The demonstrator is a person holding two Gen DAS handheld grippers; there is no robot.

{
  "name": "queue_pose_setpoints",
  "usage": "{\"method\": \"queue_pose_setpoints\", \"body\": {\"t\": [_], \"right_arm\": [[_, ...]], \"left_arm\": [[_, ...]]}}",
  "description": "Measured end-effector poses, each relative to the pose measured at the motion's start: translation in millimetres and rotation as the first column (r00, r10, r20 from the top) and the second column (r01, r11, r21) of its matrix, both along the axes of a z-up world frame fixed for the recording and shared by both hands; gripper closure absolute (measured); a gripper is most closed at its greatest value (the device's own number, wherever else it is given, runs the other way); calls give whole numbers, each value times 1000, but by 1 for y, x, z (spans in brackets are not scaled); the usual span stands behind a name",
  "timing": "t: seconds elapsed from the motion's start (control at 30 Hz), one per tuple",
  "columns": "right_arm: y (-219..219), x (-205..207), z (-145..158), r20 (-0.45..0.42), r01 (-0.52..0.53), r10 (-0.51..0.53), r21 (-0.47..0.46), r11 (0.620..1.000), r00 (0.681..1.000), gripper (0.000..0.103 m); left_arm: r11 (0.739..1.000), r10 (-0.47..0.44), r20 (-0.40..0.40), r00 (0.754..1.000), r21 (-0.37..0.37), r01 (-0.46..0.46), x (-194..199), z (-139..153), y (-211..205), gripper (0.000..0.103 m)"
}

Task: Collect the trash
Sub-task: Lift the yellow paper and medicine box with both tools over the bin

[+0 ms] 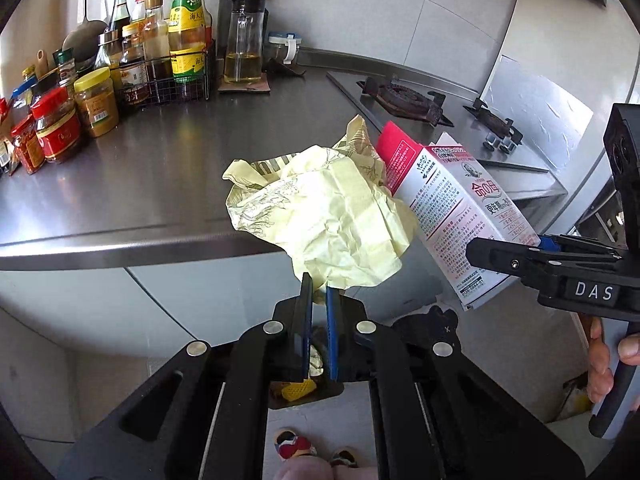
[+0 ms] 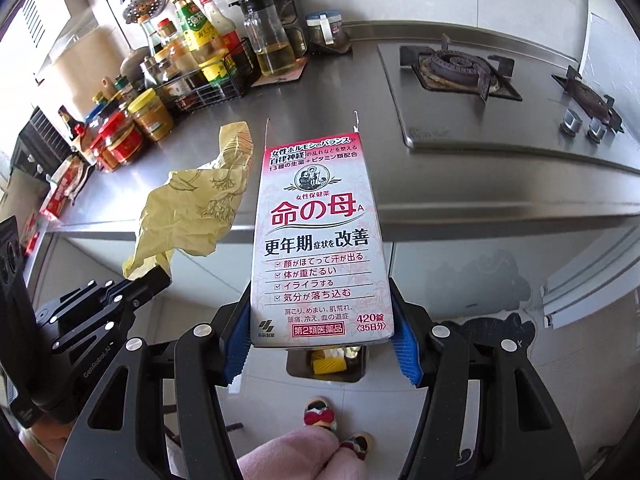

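Note:
My left gripper (image 1: 319, 292) is shut on a crumpled pale yellow paper wrapper (image 1: 332, 208), held in the air in front of the counter edge; it also shows in the right wrist view (image 2: 192, 208). My right gripper (image 2: 322, 320) is shut on a white and pink medicine box (image 2: 320, 240) with its top flaps open, held upright beside the wrapper; the box also shows in the left wrist view (image 1: 452, 208). Below both grippers a bin (image 2: 326, 372) with yellow trash inside stands on the floor.
A steel counter (image 1: 200, 184) carries a wire rack of sauce bottles (image 1: 168, 60), jars (image 1: 96, 104) and an oil dispenser (image 1: 242, 40) at the back left. A gas hob (image 2: 460, 68) sits at the right. My feet in slippers (image 2: 320, 416) stand by the bin.

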State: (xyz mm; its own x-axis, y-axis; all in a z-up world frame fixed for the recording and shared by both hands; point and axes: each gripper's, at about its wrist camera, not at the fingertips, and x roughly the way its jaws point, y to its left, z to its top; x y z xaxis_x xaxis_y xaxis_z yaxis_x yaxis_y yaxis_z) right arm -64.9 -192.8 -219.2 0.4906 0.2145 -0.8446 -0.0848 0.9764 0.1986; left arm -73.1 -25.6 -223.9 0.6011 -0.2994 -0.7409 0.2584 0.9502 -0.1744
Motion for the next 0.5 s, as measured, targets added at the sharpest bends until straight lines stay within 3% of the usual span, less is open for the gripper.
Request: {"method": "queue_pose_setpoints", "body": {"t": [0.27,0.5], "right_arm": [[-5,-25,-69,-156,5,-4,6,1000,988,42],[-6,-15,-152,-324,40,-28,33,999,946,42]], "left_arm": [[1000,-9,-150,989,23,12,-34,-65,-3,98],[999,18,-287,958,43,-6,-30,-137,3,98]]}}
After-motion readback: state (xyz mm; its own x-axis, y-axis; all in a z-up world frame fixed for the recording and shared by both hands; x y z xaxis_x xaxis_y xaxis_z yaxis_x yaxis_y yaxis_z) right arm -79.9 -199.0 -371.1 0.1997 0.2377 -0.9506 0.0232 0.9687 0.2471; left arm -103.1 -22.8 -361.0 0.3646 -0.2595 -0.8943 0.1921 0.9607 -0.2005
